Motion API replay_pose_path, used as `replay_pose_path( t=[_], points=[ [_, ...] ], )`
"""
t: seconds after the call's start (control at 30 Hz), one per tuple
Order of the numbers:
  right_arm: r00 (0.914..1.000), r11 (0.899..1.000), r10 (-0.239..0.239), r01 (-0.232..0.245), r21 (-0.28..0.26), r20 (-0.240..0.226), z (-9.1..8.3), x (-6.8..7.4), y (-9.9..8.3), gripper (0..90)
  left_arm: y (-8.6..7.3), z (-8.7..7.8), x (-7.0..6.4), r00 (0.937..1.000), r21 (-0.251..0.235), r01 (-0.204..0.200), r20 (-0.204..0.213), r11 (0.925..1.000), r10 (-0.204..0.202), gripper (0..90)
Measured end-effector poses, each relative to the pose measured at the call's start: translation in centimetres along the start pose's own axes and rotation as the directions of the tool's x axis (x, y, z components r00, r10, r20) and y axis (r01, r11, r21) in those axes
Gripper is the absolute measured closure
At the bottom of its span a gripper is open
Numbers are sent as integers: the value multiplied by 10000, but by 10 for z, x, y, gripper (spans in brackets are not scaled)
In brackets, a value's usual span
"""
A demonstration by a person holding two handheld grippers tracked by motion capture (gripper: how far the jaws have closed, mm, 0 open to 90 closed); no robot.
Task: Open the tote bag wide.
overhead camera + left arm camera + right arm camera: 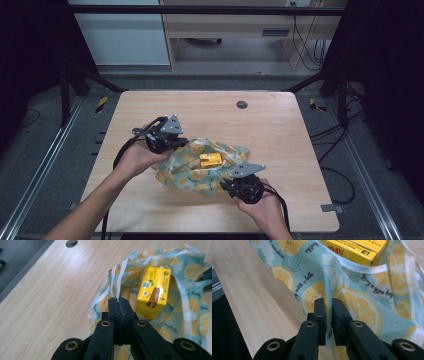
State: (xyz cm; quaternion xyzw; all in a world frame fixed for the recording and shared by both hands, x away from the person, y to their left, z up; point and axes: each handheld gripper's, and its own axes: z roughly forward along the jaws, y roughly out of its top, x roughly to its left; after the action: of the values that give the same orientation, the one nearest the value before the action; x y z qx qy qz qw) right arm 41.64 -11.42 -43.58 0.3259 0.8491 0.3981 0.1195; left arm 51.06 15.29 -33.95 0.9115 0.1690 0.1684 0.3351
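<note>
A teal cloth bag [192, 172] printed with lemon slices lies crumpled mid-table. A yellow drink carton [210, 160] rests at its mouth, on its side. In the left gripper view the carton [152, 287] lies just right of my left gripper [119, 300], which is shut on the bag's white handle straps [117, 277]. In the high view the left gripper [181, 143] sits at the bag's left edge and my right gripper [225, 184] at its near right edge. The right gripper [329, 301] hovers low over the bag's fabric [362, 305], jaws a narrow gap apart, carton [354, 248] beyond.
The wooden table [150, 105] has a round cable hole [242, 104] at the far middle. Bare wood surrounds the bag on all sides. Black frame posts and cables stand beyond the table's left and right edges.
</note>
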Motion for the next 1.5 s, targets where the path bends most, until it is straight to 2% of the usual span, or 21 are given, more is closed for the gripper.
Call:
replay_pose_path(
  t=[0.17,0.33,0.5,0.67,0.83,1.0,1.2,1.33,1.47,1.5],
  points=[
    [9999,10000,18,-18,7,112,1,0,-1,782,1,-13,-5,9998,-402,61,193,9992,-53,900],
    [9995,9999,54,-49,-166,323,-7,0,1,707,-2,-28,-16,9992,-731,46,404,9973,-16,900],
    [9985,9991,116,-95,-402,536,-22,3,3,643,-8,-45,-27,9983,-1069,85,579,9942,-23,900],
    [9974,9965,159,-101,-825,696,-42,7,6,630,-25,-56,-39,9953,-1176,236,959,9928,-123,900],
    [9948,9943,204,-97,-1058,1001,-58,2,7,629,-49,-50,-49,9911,-1030,460,1289,9936,-325,900],
    [9903,9960,365,-251,-861,1343,-57,-14,7,624,-74,-35,-57,9855,-666,634,1616,9958,-520,900],
    [9836,9955,682,-559,-770,1670,-45,-33,11,611,-94,-23,-71,9840,-260,389,1747,9989,-337,900],
    [9839,9963,732,-649,-555,1629,-33,-38,15,568,-103,-16,-77,9814,-230,573,1848,9981,-520,899],
    [9811,9951,966,-914,-387,1678,-18,-45,16,527,-111,-7,-81,9817,-134,611,1817,9980,-576,899],
    [9802,9954,937,-889,-348,1747,-14,-46,17,519,-113,-6,-81,9822,-26,512,1809,9987,-499,899]
  ],
)
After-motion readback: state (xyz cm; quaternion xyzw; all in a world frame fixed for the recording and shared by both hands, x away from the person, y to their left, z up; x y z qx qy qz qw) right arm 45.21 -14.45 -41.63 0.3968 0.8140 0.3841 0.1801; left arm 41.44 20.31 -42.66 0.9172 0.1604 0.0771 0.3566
